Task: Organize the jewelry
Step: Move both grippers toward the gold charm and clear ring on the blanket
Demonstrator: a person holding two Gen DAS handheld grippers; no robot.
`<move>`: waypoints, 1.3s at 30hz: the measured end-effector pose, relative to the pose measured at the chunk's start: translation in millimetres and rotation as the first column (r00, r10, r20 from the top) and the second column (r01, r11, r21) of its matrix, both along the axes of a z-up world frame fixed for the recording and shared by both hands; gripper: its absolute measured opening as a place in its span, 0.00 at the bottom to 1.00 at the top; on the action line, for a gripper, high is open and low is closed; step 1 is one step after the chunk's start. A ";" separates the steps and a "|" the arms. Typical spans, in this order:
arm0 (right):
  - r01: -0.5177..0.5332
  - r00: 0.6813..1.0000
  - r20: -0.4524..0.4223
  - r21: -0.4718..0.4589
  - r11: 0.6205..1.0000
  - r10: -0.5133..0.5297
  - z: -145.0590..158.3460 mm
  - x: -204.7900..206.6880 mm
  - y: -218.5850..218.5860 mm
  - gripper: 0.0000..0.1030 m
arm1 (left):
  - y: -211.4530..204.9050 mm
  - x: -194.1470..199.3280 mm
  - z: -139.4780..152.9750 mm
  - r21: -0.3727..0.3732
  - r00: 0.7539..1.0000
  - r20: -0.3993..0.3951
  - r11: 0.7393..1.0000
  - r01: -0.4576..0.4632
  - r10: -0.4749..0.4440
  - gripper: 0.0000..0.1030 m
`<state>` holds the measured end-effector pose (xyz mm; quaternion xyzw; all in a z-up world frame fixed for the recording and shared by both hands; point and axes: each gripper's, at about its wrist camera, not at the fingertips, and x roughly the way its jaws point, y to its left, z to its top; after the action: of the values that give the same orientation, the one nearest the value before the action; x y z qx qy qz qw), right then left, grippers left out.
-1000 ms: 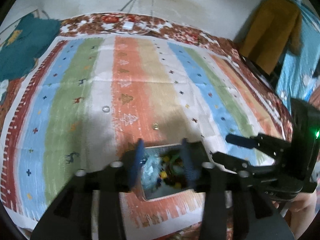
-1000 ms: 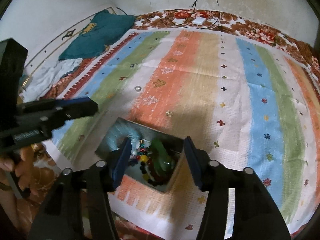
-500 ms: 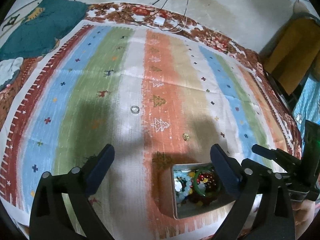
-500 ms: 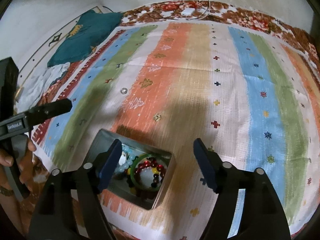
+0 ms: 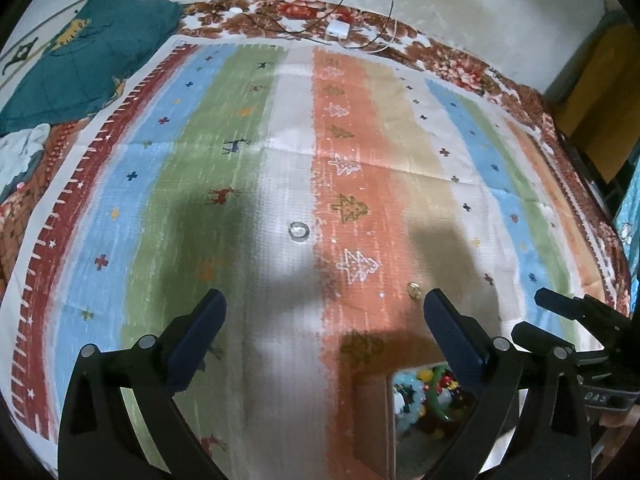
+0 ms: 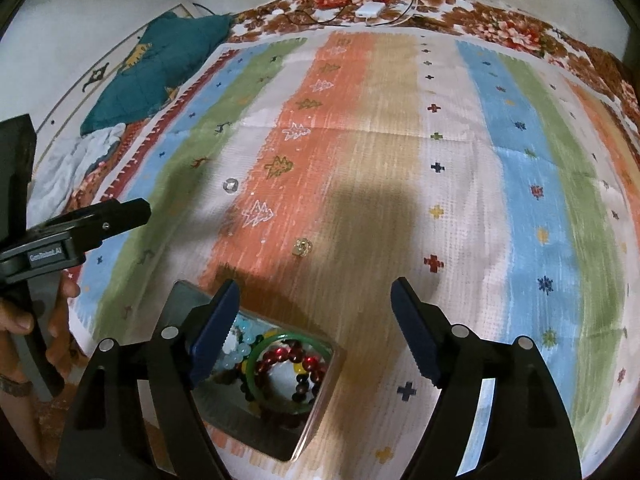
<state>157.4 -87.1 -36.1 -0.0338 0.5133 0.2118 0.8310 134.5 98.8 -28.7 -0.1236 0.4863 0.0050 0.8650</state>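
Note:
A metal jewelry box [image 6: 320,412] sits on the striped cloth near the front edge, holding a green bangle [image 6: 280,340], red and dark bead bracelets and pale blue beads. It also shows in the left wrist view [image 5: 372,420]. A silver ring [image 5: 299,232] [image 6: 230,185] and a small gold piece [image 5: 414,290] [image 6: 302,246] lie loose on the cloth beyond the box. My left gripper [image 5: 324,336] is open and empty above the cloth, left of the box. My right gripper [image 6: 314,322] is open and empty above the box's far edge.
The striped cloth [image 6: 500,200] covers a floral bedspread. A teal pillow [image 5: 72,76] and white cloth lie at far left. A white charger with cables [image 5: 338,29] lies at the far edge. A yellow-brown object [image 5: 596,92] stands at the right.
Both grippers have opened wide and pulled back from the box. The left gripper has shifted left, so the box now sits under its right finger. The bangle now rests in the box.

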 end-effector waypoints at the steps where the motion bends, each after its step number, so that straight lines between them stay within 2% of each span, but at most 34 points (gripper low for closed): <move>1: -0.002 1.000 -0.001 -0.005 1.000 0.002 -1.1 1.9 1.5 0.76 | -0.4 2.5 -1.0 0.003 1.000 -0.002 1.000 0.003 -0.003 0.94; 26: -0.039 0.997 -0.068 -0.056 0.998 0.035 -31.9 44.2 27.2 0.76 | 0.7 47.2 -31.9 0.054 0.996 -0.086 0.998 0.023 -0.018 0.94; 39: -0.035 0.991 -0.133 -0.052 0.998 0.028 -51.4 65.9 32.9 0.76 | 8.6 70.4 -53.4 0.013 0.991 -0.131 1.000 0.023 -0.021 0.93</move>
<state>223.3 -54.2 -87.5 -0.0505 0.5721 0.2125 0.7905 204.9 107.4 -82.1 -0.1114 0.5431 0.0072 0.8322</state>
